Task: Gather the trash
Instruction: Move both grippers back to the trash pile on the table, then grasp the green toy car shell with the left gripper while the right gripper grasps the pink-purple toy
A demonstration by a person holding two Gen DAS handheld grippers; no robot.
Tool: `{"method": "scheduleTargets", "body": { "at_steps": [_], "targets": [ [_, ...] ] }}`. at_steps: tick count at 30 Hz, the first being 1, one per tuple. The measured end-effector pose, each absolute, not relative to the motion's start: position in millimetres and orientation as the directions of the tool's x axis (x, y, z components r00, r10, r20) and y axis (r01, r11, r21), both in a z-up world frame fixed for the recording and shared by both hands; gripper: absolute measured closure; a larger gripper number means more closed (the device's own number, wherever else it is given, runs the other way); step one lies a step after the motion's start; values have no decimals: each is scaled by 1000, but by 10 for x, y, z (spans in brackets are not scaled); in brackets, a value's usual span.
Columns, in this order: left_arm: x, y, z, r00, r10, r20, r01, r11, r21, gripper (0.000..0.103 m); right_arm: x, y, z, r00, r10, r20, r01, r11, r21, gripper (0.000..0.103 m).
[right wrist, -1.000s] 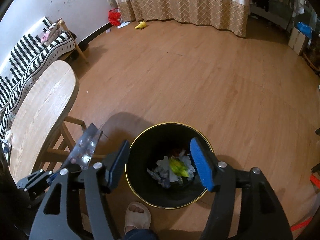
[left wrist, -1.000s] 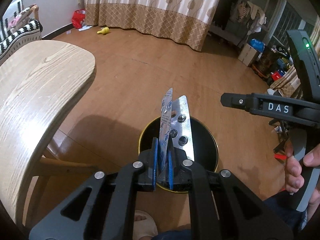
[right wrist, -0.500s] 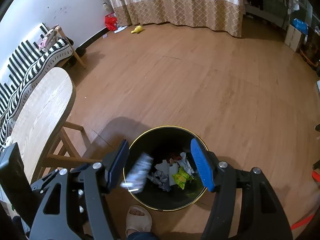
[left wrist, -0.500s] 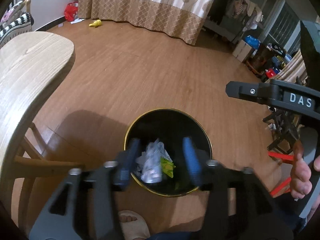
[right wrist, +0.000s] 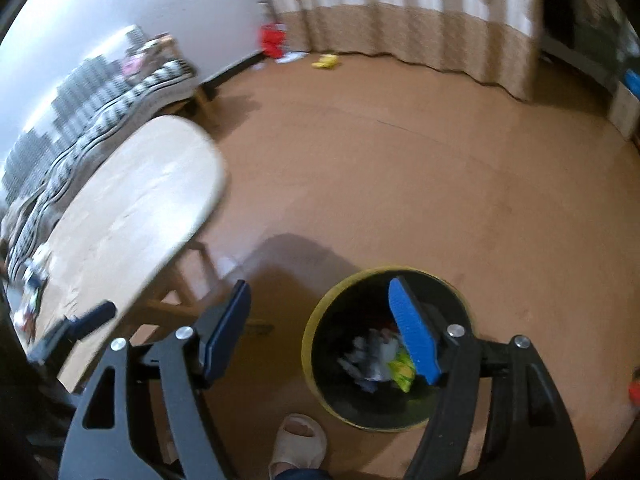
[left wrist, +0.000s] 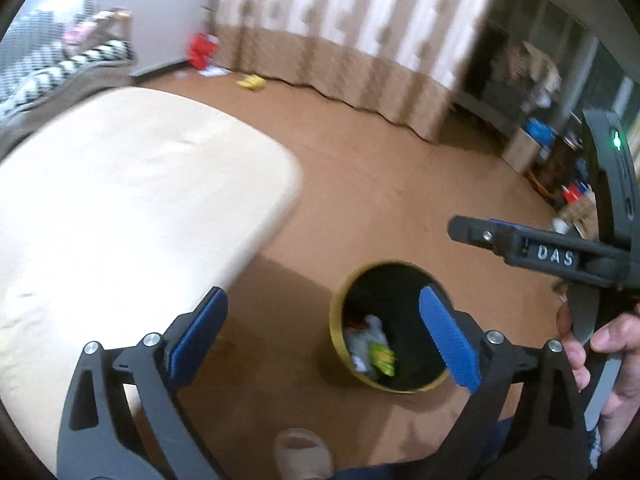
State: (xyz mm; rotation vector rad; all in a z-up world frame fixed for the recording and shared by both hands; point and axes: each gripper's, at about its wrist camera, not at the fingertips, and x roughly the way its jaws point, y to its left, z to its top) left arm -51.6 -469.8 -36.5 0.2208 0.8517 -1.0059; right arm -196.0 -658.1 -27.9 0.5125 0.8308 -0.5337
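A black trash bin with a yellow rim (left wrist: 338, 320) (right wrist: 310, 332) stands on the wooden floor. It holds crumpled grey and white trash (left wrist: 364, 336) (right wrist: 370, 354) and a yellow-green wrapper (left wrist: 382, 356) (right wrist: 402, 370). My left gripper (left wrist: 322, 334) is open and empty, up beside the table edge, left of the bin. My right gripper (right wrist: 320, 332) is open and empty above the bin's left rim; it also shows in the left wrist view (left wrist: 540, 252). More small trash (right wrist: 30, 280) lies at the table's near left, blurred.
A pale wooden table (left wrist: 120, 208) (right wrist: 132, 208) stands on the left. A striped sofa (right wrist: 80, 100) runs along the wall. A yellow item (left wrist: 251, 81) (right wrist: 326, 62) and a red bag (right wrist: 273, 38) lie by the curtain. My slippered foot (right wrist: 298, 446) is next to the bin.
My left gripper opened and dropped the silver blister pack into the bin, then swung left toward the table. The right gripper stayed open and shifted left a little.
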Motion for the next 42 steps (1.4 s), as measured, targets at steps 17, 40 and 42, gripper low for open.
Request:
{"method": "scheduleTargets", "body": {
  "at_steps": [17, 40, 42],
  "targets": [
    [516, -1372, 9, 677, -141, -722, 198, 980, -6, 8, 162, -4053, -27, 639, 86, -764, 131, 967, 219, 32],
    [459, 47, -679, 549, 16, -836, -91, 995, -41, 9, 1377, -1570, -412, 518, 275, -810, -195, 960, 201, 31],
    [419, -21, -679, 570, 54, -820, -68, 998, 19, 20, 1404, -1537, -430, 512, 279, -812, -201, 958, 203, 31]
  ]
}}
